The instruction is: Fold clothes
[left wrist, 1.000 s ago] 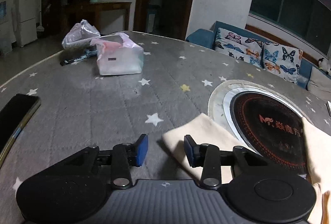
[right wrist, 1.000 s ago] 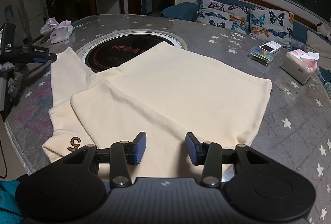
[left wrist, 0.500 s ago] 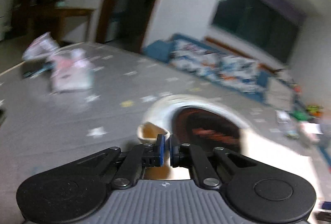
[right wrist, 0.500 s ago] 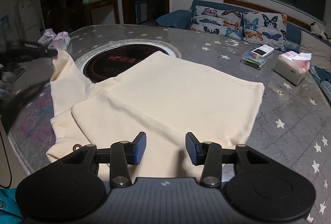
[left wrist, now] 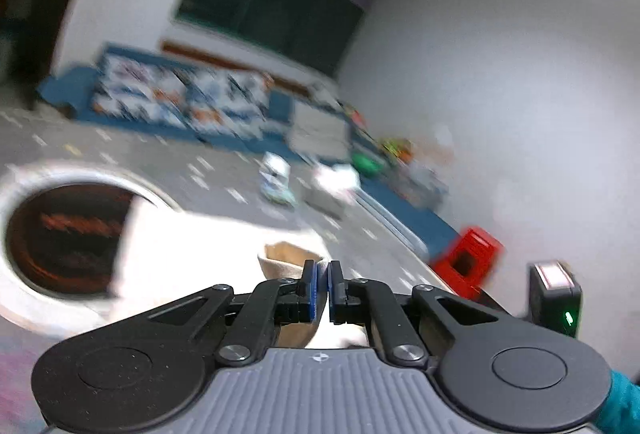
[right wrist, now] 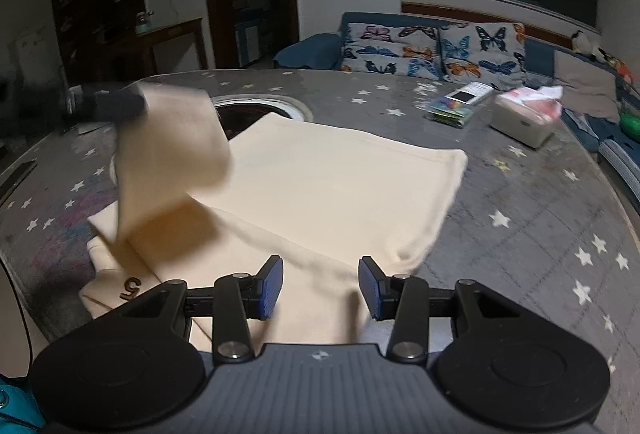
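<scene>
A cream sweatshirt (right wrist: 332, 185) lies partly folded on the grey star-patterned table (right wrist: 520, 201). My left gripper (left wrist: 322, 286) is shut on the sleeve cuff (left wrist: 290, 260) and holds it in the air; in the right wrist view the raised sleeve (right wrist: 172, 153) hangs over the garment's left part from the blurred left gripper (right wrist: 108, 103). My right gripper (right wrist: 320, 284) is open and empty, just above the garment's near edge. A small brown "5" mark (right wrist: 131, 286) shows on the near left corner.
A round induction plate (right wrist: 260, 105) is set in the table behind the garment. A tissue box (right wrist: 524, 117) and a small clear box (right wrist: 452, 109) stand at the far right. A phone (right wrist: 16, 173) lies at the left edge. A sofa (right wrist: 432, 49) stands behind.
My left gripper shut on the sleeve cuff, lifted it off the table and swung it right over the garment. My right gripper stayed open near the front edge.
</scene>
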The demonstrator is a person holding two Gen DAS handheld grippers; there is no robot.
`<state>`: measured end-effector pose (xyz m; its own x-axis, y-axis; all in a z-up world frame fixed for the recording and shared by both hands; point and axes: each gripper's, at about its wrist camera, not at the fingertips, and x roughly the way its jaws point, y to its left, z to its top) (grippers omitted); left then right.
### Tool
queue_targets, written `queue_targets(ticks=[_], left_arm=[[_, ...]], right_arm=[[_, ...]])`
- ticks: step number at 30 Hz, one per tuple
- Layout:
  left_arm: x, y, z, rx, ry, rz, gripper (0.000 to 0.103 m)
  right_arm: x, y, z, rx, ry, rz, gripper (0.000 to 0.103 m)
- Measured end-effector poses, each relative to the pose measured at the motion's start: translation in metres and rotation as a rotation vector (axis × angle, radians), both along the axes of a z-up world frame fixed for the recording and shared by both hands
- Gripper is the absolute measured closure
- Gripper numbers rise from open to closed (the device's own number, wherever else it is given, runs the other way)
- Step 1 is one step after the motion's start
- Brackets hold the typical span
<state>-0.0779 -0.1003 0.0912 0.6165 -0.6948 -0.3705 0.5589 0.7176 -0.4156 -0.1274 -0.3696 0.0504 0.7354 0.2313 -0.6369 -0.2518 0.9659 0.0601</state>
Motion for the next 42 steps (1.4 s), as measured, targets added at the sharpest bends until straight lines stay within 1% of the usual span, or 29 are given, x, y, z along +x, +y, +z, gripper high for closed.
queue_targets(ticks=[2, 4, 6, 7, 8, 9, 10, 12, 14, 17, 18, 20, 22, 23, 26, 30, 33, 35, 36, 38, 40, 42], left_arm=[[0.000, -0.014, -0.012, 0.026, 0.026, -0.038, 0.097], [0.000, -0.025, -0.022, 0.055, 0.045, -0.070, 0.094], [-0.004, -0.029, -0.028, 0.092, 0.044, -0.084, 0.086], [-0.006, -0.028, -0.030, 0.105, 0.038, -0.087, 0.084], [-0.009, -0.025, -0.030, 0.113, 0.027, -0.085, 0.075], [-0.011, -0.022, -0.030, 0.121, 0.016, -0.083, 0.062], [-0.014, -0.019, -0.030, 0.129, 0.005, -0.082, 0.057], [-0.017, -0.008, -0.031, 0.152, -0.028, -0.066, 0.056], [-0.014, 0.007, -0.033, 0.181, -0.036, -0.024, 0.056], [-0.003, 0.027, -0.038, 0.214, -0.016, 0.059, 0.057], [0.000, 0.033, -0.040, 0.219, -0.007, 0.080, 0.058], [0.006, 0.042, -0.045, 0.228, 0.008, 0.110, 0.058], [0.011, 0.052, -0.049, 0.237, 0.023, 0.140, 0.058], [0.013, 0.055, -0.051, 0.243, 0.028, 0.150, 0.058], [0.012, 0.063, -0.056, 0.262, 0.039, 0.161, 0.057], [0.011, 0.069, -0.058, 0.287, 0.033, 0.161, 0.056], [0.014, 0.067, -0.057, 0.289, 0.030, 0.156, 0.056], [0.016, 0.064, -0.055, 0.291, 0.024, 0.148, 0.056], [0.017, 0.062, -0.053, 0.293, 0.019, 0.141, 0.053], [0.019, 0.058, -0.049, 0.295, 0.008, 0.133, 0.048], [0.022, 0.053, -0.045, 0.296, -0.007, 0.117, 0.047], [0.026, 0.046, -0.043, 0.299, -0.023, 0.097, 0.047]], right_arm=[[-0.002, -0.005, -0.001, 0.006, 0.004, -0.015, 0.061], [-0.003, -0.011, -0.001, 0.012, 0.008, -0.031, 0.061], [-0.005, -0.013, -0.001, 0.015, 0.009, -0.035, 0.061], [-0.005, -0.013, 0.000, 0.017, 0.009, -0.037, 0.061], [-0.005, -0.013, 0.000, 0.020, 0.010, -0.034, 0.061], [-0.005, -0.013, 0.000, 0.022, 0.011, -0.032, 0.062], [-0.005, -0.013, 0.001, 0.024, 0.011, -0.030, 0.062], [-0.003, -0.009, 0.002, 0.032, 0.016, -0.017, 0.062], [-0.001, -0.006, 0.002, 0.043, 0.023, -0.004, 0.062], [0.005, 0.001, -0.004, 0.050, 0.053, 0.018, 0.063], [0.005, 0.003, -0.004, 0.044, 0.051, 0.018, 0.067], [0.005, 0.007, -0.002, 0.032, 0.044, 0.018, 0.068], [0.005, 0.010, 0.000, 0.019, 0.037, 0.017, 0.079], [0.005, 0.012, 0.001, 0.013, 0.034, 0.017, 0.089], [0.005, 0.017, 0.003, -0.006, 0.024, 0.016, 0.097], [0.004, 0.025, 0.007, -0.031, 0.011, 0.015, 0.097], [0.010, 0.022, -0.002, -0.040, 0.045, -0.005, 0.097], [0.013, 0.020, -0.009, -0.047, 0.069, -0.019, 0.094], [0.013, 0.020, -0.010, -0.055, 0.071, -0.021, 0.094], [0.010, 0.019, -0.003, -0.060, 0.037, -0.023, 0.091], [0.008, 0.018, 0.004, -0.055, 0.003, -0.018, 0.091], [0.010, 0.021, 0.007, -0.051, -0.008, 0.003, 0.091]])
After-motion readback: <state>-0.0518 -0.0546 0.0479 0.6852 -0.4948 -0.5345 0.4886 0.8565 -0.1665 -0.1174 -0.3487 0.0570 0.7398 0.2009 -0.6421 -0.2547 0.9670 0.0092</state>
